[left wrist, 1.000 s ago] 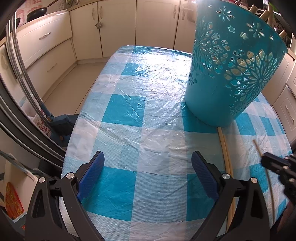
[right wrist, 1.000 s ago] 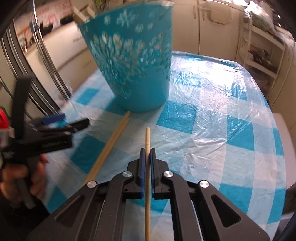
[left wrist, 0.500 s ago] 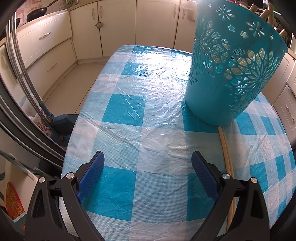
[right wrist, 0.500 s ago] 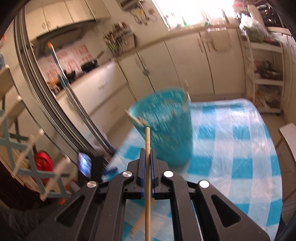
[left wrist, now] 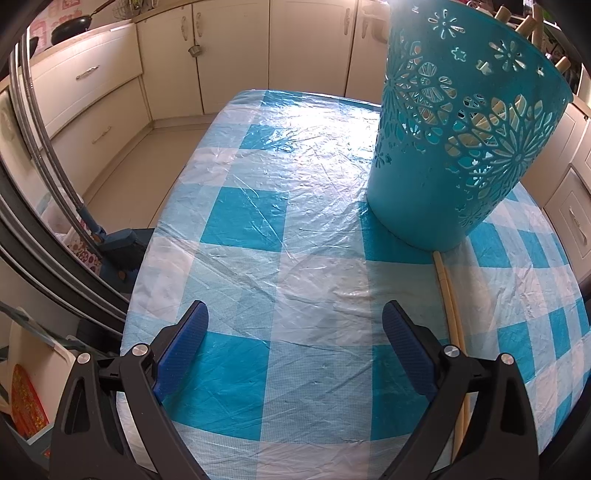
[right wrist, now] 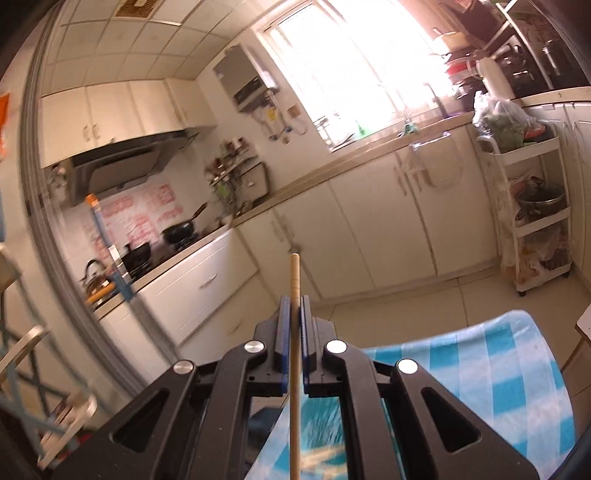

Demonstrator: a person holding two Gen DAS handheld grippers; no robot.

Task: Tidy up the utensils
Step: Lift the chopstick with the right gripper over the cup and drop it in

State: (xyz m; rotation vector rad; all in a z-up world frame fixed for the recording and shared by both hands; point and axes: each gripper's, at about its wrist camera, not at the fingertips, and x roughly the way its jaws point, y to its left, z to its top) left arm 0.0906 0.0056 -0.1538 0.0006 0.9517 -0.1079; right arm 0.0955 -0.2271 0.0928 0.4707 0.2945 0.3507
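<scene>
Chopstick [right wrist: 294,280]: pinched between the blue pads [right wrist: 283,328] of the right gripper [right wrist: 294,314], running straight along the fingers, its squared tip poking out past them toward the cream cabinets.
Right gripper: jaws squeezed nearly together, nothing but that one slim wooden stick between them; it is up in the air and aimed across the kitchen, with the counter, stove and bright window ahead.
Below the right gripper: the checked tablecloth [right wrist: 480,354] shows at lower right, and a blurred patch of teal with pale sticks sits right under the fingers; too smeared to say exactly what.
Left gripper [left wrist: 295,354]: wide open, blue pads [left wrist: 183,343] well apart, nothing between them, hanging over the near end of the table and tilted down at it.
Basket [left wrist: 461,147]: tall teal plastic, cut-out flower pattern, standing on the blue-and-white cloth [left wrist: 258,177] at the right side of the left wrist view; wooden handle ends [left wrist: 528,22] stick up over its rim, and pale shapes show through the holes.
Second chopstick [left wrist: 448,295]: lying flat on the cloth, one end touching the foot of the basket, the shaft running back toward the left gripper and passing behind its right finger.
Surroundings: cream drawers and doors beyond the table, a dark pan [left wrist: 70,31] on the counter at upper left.
</scene>
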